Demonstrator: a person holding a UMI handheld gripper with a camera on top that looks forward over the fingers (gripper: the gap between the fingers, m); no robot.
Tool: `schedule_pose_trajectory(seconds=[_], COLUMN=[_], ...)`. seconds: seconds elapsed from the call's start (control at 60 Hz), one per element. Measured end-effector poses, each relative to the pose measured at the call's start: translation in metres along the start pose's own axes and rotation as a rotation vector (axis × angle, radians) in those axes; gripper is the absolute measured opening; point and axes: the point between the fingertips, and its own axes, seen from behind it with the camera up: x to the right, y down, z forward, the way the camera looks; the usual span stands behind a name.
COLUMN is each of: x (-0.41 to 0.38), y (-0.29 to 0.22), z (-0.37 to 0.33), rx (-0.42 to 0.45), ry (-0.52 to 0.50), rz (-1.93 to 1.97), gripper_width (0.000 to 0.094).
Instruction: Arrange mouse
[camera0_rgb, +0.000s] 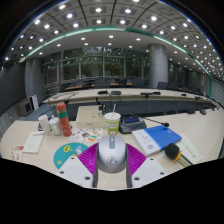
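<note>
Mouse (112, 151), silver-grey, between the tongs (112, 160)

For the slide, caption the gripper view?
Gripper closed on a grey mouse above a cluttered office table.

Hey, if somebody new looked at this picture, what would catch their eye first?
Most likely the grey mouse, sitting between the gripper's pink pads, which look pressed against its sides. Just beyond it on the table stands a paper cup, with a tall red-topped can off to its left.
</note>
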Motion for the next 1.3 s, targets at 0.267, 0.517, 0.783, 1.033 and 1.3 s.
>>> schedule_pose_trajectory(seconds=[0.267,0.517,0.783,1.033,1.3], x=[-0.138,-0.208,-0.212,-0.216,-0.231], y=[-0.043,0.068,0.138,0.100,0.053], z=[0.077,0.165,0.188,0.123,-0.020], rx=[0.012,-0.188,-0.304,-0.286,-0.207], ry=[-0.078,-0.087,-0.083,-0.069,-0.074], rz=[-0.031,-0.064,-0.084,-0.092,-0.106], gripper_width=[0.0380,0.0380,0.0509,0.0859,0.0858])
